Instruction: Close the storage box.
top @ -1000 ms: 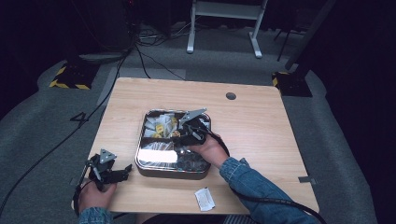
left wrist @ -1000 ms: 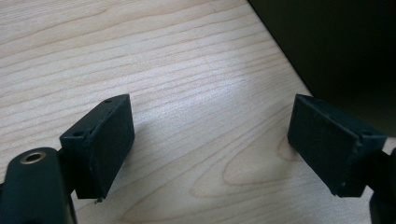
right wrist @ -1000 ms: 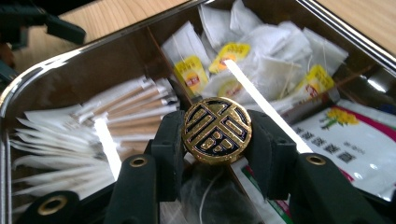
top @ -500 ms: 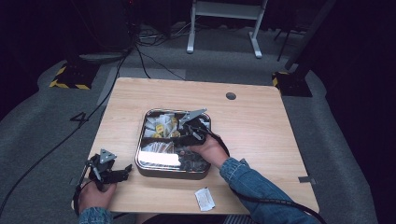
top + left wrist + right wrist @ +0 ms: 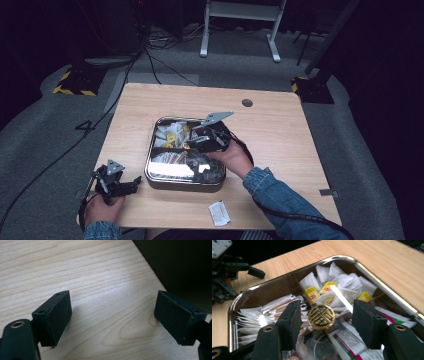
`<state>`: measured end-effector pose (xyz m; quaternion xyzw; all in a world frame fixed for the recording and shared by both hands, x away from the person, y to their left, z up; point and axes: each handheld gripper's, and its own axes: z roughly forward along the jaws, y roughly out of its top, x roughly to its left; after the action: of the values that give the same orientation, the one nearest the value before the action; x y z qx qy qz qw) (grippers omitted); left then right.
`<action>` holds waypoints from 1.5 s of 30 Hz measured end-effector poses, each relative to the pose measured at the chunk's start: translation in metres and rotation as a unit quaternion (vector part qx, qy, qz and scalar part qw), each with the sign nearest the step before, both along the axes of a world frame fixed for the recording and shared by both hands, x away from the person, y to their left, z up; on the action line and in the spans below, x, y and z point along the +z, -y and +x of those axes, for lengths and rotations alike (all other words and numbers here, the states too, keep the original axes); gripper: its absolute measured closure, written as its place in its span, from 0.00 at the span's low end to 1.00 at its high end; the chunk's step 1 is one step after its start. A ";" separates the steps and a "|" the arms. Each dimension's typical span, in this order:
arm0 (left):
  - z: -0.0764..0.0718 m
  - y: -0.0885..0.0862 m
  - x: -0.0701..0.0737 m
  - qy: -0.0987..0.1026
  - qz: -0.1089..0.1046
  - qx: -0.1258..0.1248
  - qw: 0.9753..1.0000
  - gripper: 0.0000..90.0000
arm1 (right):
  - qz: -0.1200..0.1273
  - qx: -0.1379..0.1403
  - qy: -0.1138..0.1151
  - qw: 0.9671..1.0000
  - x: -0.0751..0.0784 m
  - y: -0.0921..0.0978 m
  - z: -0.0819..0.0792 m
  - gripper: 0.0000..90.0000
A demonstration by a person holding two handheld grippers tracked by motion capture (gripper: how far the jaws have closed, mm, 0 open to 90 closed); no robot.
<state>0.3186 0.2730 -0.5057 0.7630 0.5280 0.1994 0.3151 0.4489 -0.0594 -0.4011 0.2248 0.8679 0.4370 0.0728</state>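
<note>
Nothing has visibly shifted since a second ago, so with my right gripper (image 5: 325, 320) hanging wide open astride the round brass knob (image 5: 321, 317) at the middle of the sachet tray (image 5: 150, 172), I should centre, close squarely on it, then lift straight, while my left gripper (image 5: 131, 185) rests open on the table (image 5: 280, 130).
</note>
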 end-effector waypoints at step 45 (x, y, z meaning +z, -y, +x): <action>0.004 0.000 0.000 -0.002 0.001 -0.013 1.000 0.15 | 0.001 -0.126 0.054 0.991 -0.003 0.219 -0.033 0.40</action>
<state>0.3226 0.2728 -0.5054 0.7706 0.5185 0.1937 0.3159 0.4159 -0.2786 -0.4036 0.3086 0.8270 0.4368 0.1733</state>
